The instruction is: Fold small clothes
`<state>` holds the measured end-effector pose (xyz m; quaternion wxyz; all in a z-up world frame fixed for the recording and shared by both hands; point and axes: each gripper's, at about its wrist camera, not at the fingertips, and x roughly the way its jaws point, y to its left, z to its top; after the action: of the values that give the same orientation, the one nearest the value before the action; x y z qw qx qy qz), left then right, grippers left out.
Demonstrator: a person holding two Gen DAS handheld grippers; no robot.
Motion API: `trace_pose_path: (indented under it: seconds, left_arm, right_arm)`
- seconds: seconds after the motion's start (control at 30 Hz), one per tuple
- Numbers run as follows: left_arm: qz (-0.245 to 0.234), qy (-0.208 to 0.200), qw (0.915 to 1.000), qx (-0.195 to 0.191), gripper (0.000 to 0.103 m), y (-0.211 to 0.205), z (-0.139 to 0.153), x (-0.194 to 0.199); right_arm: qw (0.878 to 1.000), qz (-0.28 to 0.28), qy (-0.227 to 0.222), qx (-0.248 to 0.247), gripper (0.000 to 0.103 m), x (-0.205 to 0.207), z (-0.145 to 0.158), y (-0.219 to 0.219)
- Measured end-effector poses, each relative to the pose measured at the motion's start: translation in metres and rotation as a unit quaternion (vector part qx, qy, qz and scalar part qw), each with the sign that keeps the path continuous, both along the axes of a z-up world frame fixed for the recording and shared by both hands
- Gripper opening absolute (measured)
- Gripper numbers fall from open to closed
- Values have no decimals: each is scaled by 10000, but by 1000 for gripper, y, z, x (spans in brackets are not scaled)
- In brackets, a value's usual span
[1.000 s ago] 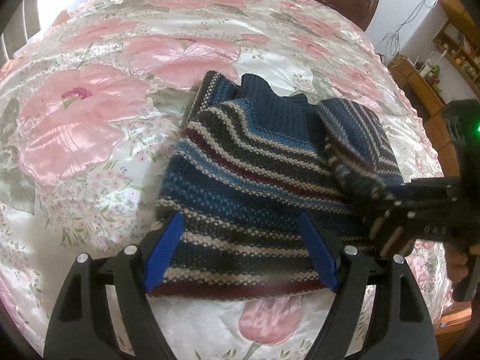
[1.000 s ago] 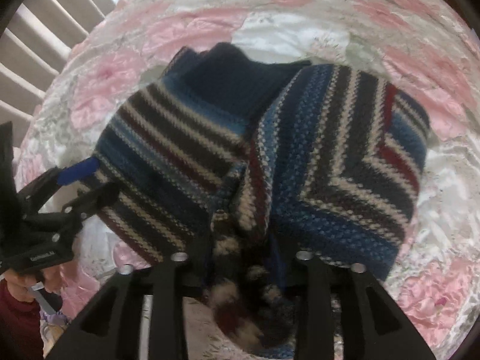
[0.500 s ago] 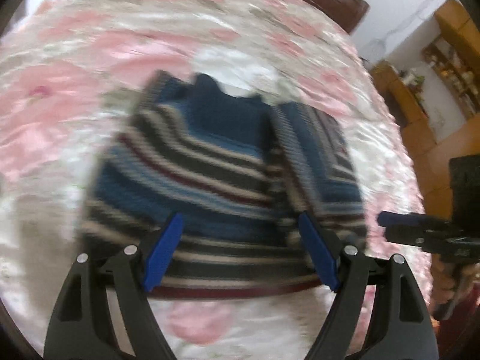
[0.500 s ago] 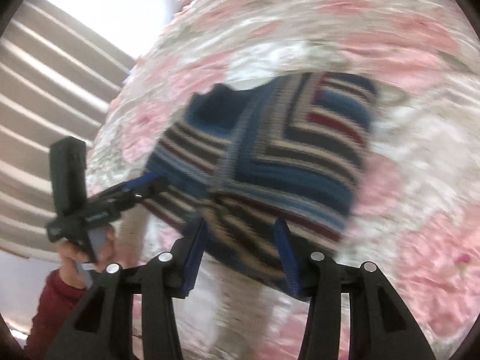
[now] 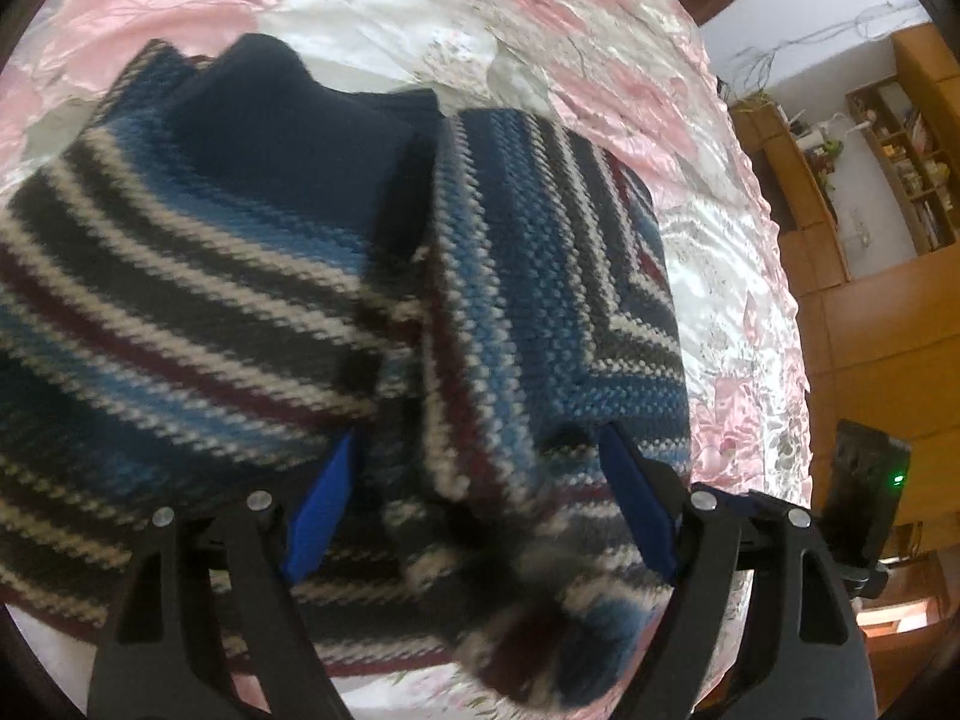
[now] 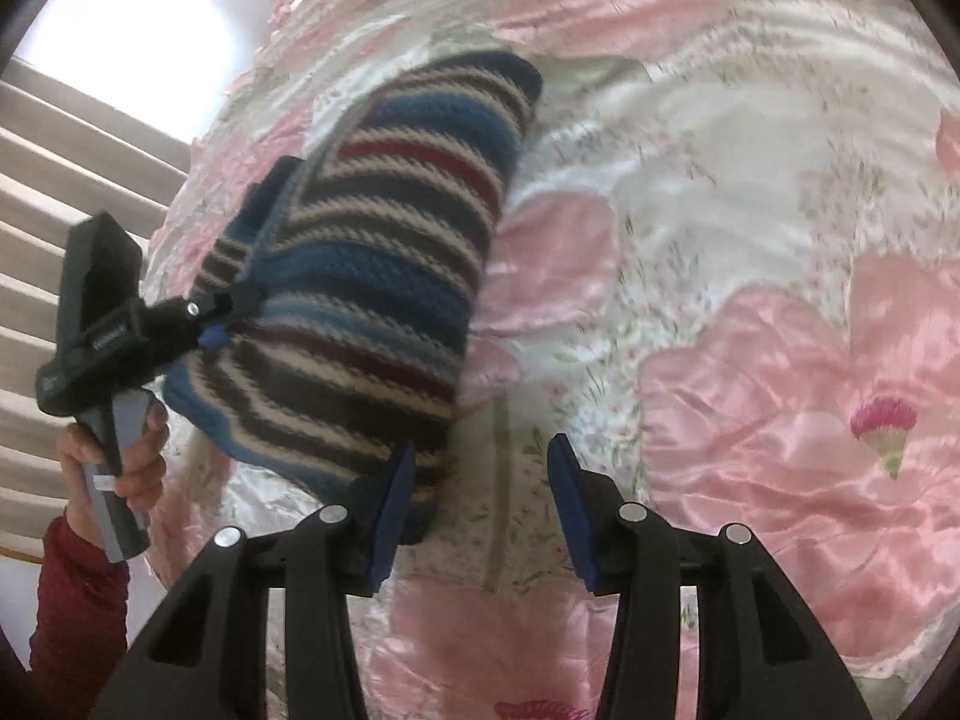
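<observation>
Right tongs [image 6: 480, 504] now off sweater [image 6: 366, 276].

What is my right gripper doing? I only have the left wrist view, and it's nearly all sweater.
Observer: The right gripper is open. Only the floral bedspread shows between its pads, so it holds nothing.
Operator: Where's the sweater from that side?
Observer: The striped sweater lies left of that gripper, with its near corner at the left blue pad. I cannot tell whether they touch.
Operator: And how does my left gripper look from outside?
Observer: The left gripper has its tips at the sweater's far edge. A hand in a dark red sleeve holds its handle.
</observation>
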<state>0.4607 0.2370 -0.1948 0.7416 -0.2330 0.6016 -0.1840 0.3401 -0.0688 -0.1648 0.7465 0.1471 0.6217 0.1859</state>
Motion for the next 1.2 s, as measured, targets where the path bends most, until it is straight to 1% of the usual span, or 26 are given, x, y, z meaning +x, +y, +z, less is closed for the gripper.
trace_pose_path:
  seconds: [0.13, 0.2, 0.23, 0.27, 0.33, 0.37, 0.43, 0.5, 0.57, 0.7, 0.83, 0.97, 1.03, 1.2]
  left_arm:
    - [-72, 51, 9999, 56, 77, -13, -2, 3]
    - [-47, 43, 10000, 74, 71, -16, -2, 3]
    - [-12, 41, 10000, 62, 62, -17, -2, 3]
    - [42, 37, 10000, 52, 50, -17, -2, 3]
    - [143, -7, 9999, -10, 38, -14, 0, 0]
    - [158, -64, 9999, -6, 33, -14, 2, -2]
    - [101, -240, 9996, 89, 30, -16, 8, -5]
    - [54, -397, 9990, 193, 28, -18, 14, -8]
    - [81, -489, 9986, 202, 27, -18, 18, -10]
    - [304, -557, 9980, 8, 25, -7, 23, -13]
    - [445, -783, 9959, -88, 25, 11, 45, -14]
    - [485, -1009, 9937, 61, 24, 28, 70, -18]
    - [493, -1116, 9922, 240, 24, 41, 80, -18]
    - [722, -1205, 9885, 565, 24, 86, 93, -19]
  right_arm:
    - [9999, -12, 74, 95, 47, -6, -11, -5]
    - [9999, -5, 82, 74, 47, -7, -13, -5]
    - [9999, -3, 87, 67, 47, -8, -14, -6]
    - [9999, -7, 89, 63, 47, -8, -15, -5]
    - [9999, -24, 96, 48, 47, -9, -16, -7]
    - [9999, -31, 103, 44, 47, -9, -16, -7]
    - [9999, -43, 115, 45, 47, -10, -17, -7]
    - [9999, -50, 118, 32, 47, -12, -16, -7]
    - [9999, -53, 133, 32, 47, -15, -17, -7]
    - [9999, -58, 152, 10, 47, -19, -18, -5]
    - [9998, -95, 165, 22, 47, -24, -19, -4]
    - [9998, -118, 163, 84, 47, -27, -19, -2]
    - [9998, -81, 145, 105, 47, -28, -18, 2]
    - [9998, 63, 102, 129, 47, -28, -16, 15]
